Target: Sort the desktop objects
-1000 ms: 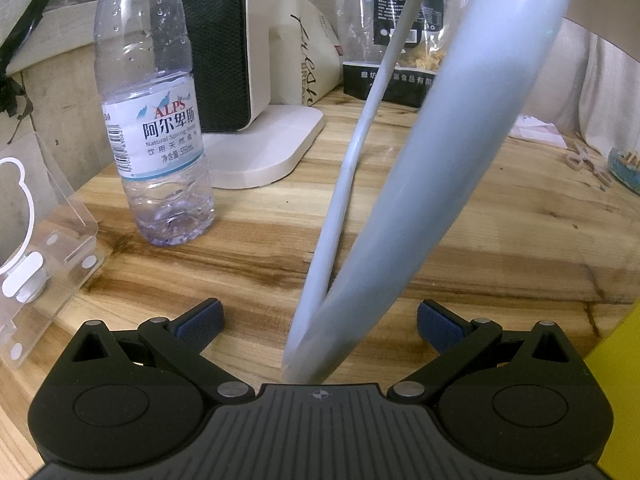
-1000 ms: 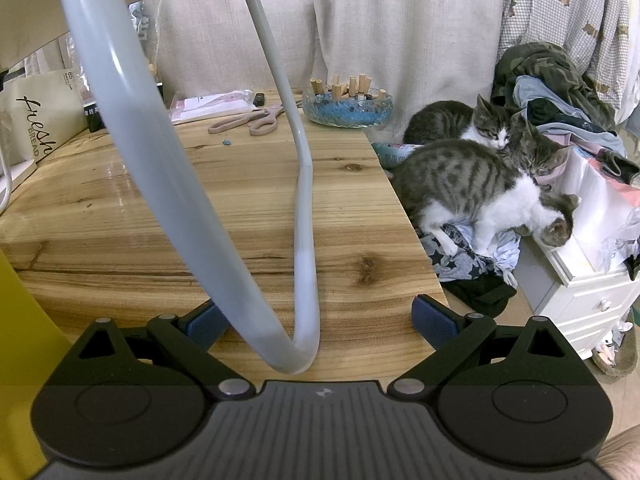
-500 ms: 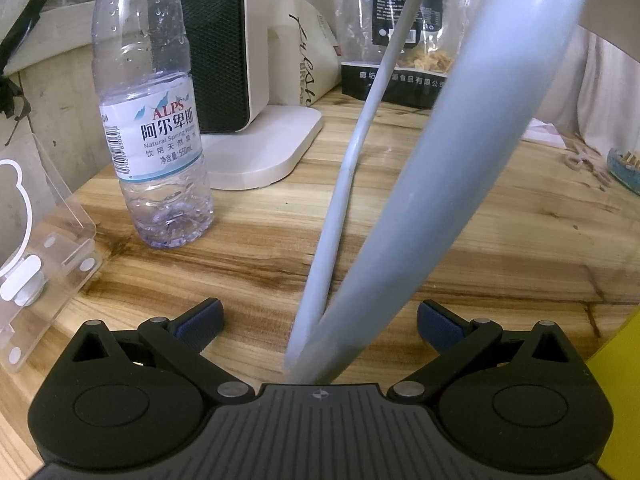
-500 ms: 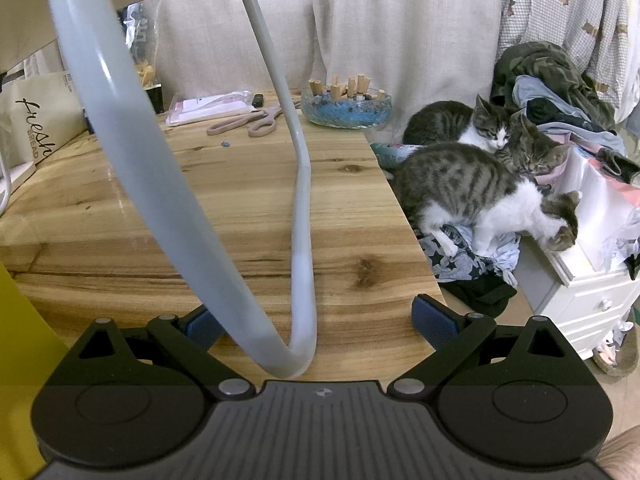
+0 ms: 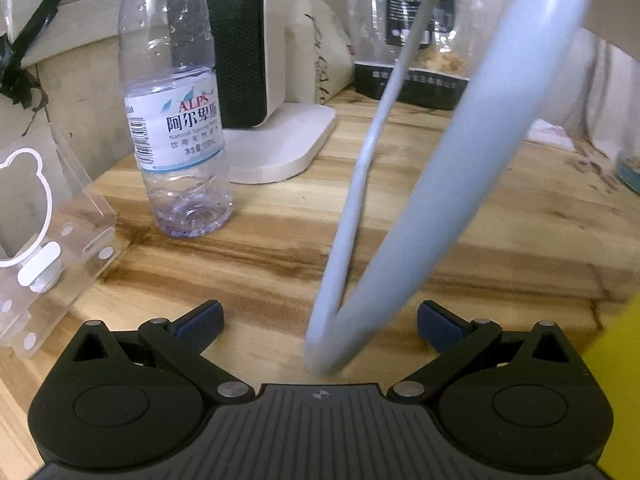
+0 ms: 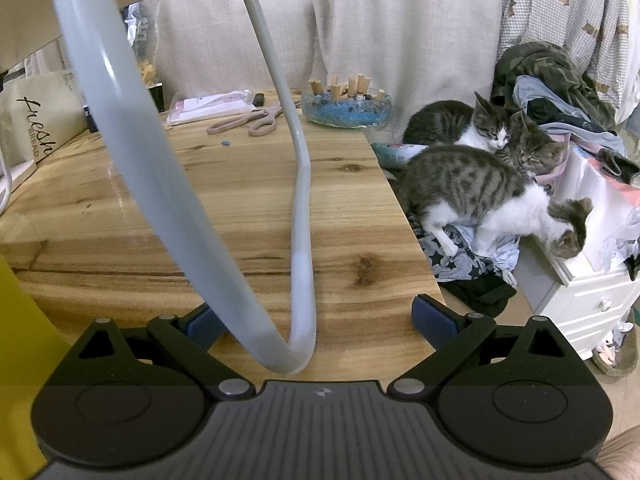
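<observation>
Left gripper (image 5: 320,316): jaws spread wide, holding nothing; low over the near edge of the table (image 5: 500,240).
Right gripper (image 6: 314,316): likewise spread and empty, at the table's near right corner.
Water bottle (image 5: 176,120): upright, long axis vertical, ahead and to the left of the left gripper; likely next pick, that hand being nearer.
Grey tube (image 5: 460,168): looped between each gripper's fingers, partly blocking the view ahead.
Clear stand (image 5: 52,236): left edge, near the bottle.
Heater (image 5: 256,80): behind the bottle.
Scissors (image 6: 248,120), ashtray (image 6: 346,106): far edge.
Cats (image 6: 480,196): beyond the right edge.
</observation>
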`<state>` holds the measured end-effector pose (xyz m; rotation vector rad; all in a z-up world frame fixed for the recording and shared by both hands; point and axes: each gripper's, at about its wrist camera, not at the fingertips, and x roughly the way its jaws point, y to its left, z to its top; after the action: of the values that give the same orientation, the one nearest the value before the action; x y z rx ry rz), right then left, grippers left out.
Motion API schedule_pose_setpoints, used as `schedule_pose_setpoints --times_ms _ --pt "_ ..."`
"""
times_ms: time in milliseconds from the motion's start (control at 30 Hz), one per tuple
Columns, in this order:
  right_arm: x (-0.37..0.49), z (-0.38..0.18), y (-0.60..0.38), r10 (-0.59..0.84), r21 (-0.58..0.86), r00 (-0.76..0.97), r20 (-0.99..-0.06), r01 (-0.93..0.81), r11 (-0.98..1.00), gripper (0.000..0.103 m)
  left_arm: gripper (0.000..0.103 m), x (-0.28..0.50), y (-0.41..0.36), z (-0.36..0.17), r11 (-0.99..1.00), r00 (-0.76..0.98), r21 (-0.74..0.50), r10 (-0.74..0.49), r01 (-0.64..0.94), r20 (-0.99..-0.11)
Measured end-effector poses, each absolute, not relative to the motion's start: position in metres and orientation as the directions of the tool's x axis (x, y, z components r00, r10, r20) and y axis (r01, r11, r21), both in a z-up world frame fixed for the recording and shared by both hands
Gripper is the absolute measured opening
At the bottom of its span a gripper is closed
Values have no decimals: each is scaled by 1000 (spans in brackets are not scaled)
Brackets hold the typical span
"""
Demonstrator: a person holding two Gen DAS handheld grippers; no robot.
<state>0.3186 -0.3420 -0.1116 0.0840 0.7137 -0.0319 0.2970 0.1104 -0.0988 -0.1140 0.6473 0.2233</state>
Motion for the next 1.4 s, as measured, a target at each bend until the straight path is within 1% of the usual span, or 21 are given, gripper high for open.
schedule_pose_setpoints --times_ms 67,167,233,333,467,567,633,800,933,1067,1233,1300,1400 --pt "314 -108 -348 21 97 756 -654 57 994 103 103 275 114 -83 970 809 -52 166 -236 -563" --pt "287 -84 -367 61 192 813 -580 63 979 103 103 231 120 -54 979 870 -49 155 -200 -468" --pt "267 -62 -371 85 191 838 -538 23 981 103 103 201 116 -32 983 897 -20 160 -185 -412" --pt "232 -26 -363 47 146 871 -489 29 989 103 103 164 98 -6 987 913 0 147 -159 -380" --pt "185 12 -343 72 191 894 -442 16 981 103 103 128 67 17 994 924 -62 58 -88 -379" --pt "157 32 -315 95 211 877 -472 8 978 103 103 113 39 27 996 914 -85 4 -41 -405" --pt "142 40 -295 128 199 862 -491 -32 979 103 103 111 25 32 994 901 -106 -36 -11 -433" --pt "112 43 -255 169 181 856 -489 -90 979 103 103 117 -6 28 990 877 -132 -106 49 -469" --pt "97 40 -230 195 143 853 -484 -143 979 103 103 121 -28 18 993 863 -96 -107 69 -494" --pt "89 40 -220 195 111 849 -491 -161 981 103 103 118 -29 15 991 855 -102 -123 83 -504" --pt "84 40 -222 191 114 851 -489 -155 981 103 103 129 -36 16 990 852 -109 -129 85 -507" --pt "83 39 -223 191 120 851 -489 -152 981 103 103 109 -25 17 990 851 -111 -133 88 -507" --pt "82 37 -223 199 123 848 -490 -159 980 103 103 99 -21 17 990 852 -103 -134 95 -506"
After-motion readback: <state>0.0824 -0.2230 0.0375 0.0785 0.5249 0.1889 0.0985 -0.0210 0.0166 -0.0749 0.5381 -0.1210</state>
